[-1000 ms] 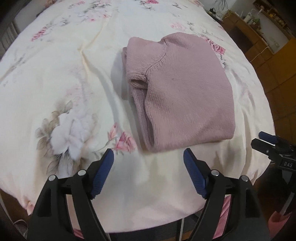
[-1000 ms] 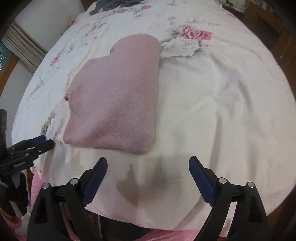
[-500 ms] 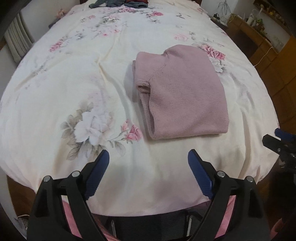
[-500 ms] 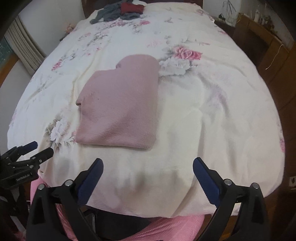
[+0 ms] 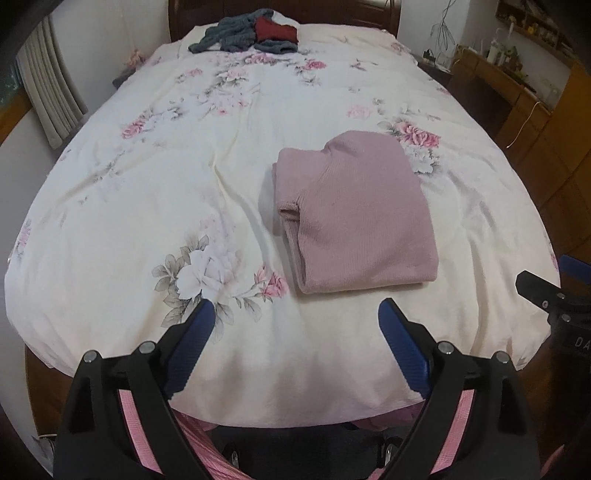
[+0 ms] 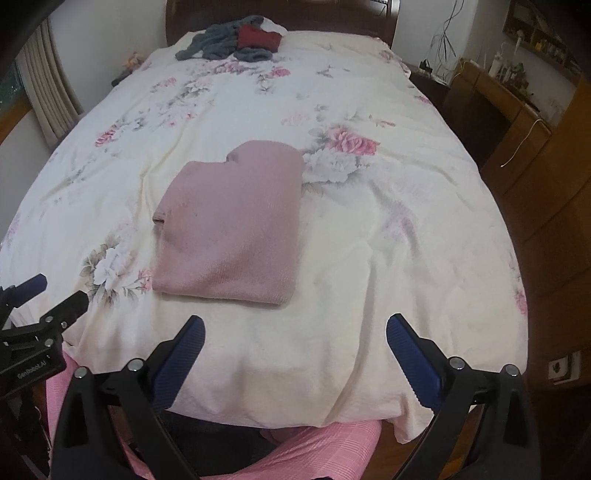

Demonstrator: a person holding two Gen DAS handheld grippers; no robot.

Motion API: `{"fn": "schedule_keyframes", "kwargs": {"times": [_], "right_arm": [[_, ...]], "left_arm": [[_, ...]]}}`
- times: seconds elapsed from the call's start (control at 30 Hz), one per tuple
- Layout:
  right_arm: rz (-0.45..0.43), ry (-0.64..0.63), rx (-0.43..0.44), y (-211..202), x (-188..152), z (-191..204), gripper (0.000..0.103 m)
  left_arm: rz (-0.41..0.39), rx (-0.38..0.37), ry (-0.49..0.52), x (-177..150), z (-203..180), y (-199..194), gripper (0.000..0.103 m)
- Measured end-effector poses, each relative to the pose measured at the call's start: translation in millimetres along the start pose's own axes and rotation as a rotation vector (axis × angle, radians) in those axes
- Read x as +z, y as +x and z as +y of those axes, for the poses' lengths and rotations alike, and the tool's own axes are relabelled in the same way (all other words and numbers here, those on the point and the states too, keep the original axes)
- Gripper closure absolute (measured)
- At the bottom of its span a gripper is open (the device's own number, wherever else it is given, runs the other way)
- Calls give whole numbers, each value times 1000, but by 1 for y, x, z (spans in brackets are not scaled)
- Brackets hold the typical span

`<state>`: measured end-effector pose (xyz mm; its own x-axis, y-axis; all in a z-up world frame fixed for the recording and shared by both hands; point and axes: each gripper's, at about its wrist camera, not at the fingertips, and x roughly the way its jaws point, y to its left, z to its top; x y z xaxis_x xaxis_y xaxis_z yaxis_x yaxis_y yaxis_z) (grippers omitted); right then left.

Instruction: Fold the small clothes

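A folded pink sweater (image 5: 354,214) lies flat on the bed (image 5: 147,206), on the near half of the floral bedspread and a little toward the right side. Its nearest edge sits short of the foot of the bed, with a bare strip of bedspread between it and both tools. At the far end, against the dark headboard (image 6: 332,14), a loose pile of grey and dark red clothes (image 5: 247,35) rests well apart from the sweater, with a long stretch of open cover between them.

The left tool (image 5: 295,332) hangs over the foot edge of the bed with its blue-padded fingers spread wide and nothing between them. The right tool (image 6: 295,347) does the same, also wide and empty, just beside the left one; each tool shows at the edge of the other's view. Pink checked fabric (image 6: 325,450) shows below the tools at the foot of the bed.

To the left of the bed stands a curtain (image 5: 48,96) by the wall. To the right, wooden furniture (image 6: 495,99) with small bottles on top lines the room, with dark floor between it and the bed's right edge. Nothing lies on the cover between the tools and the sweater
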<state>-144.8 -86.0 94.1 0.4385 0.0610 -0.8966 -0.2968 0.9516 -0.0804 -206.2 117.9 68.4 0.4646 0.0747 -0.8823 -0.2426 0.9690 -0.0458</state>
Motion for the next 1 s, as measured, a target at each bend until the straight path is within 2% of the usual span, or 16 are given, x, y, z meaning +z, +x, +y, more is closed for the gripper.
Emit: {"fn": "schedule_keyframes", "kwargs": {"times": [0.27, 0.8, 1.0], "right_arm": [[-9, 9, -32, -10, 4, -4, 4], [-29, 27, -4, -6, 6, -8, 4], [-34, 44, -24, -2, 8, -13, 4]], "left_arm": [[-24, 22, -4, -1, -2, -11, 13], [-31, 46, 20, 0, -11, -12, 13], [-24, 48, 21, 1, -10, -8, 13]]}}
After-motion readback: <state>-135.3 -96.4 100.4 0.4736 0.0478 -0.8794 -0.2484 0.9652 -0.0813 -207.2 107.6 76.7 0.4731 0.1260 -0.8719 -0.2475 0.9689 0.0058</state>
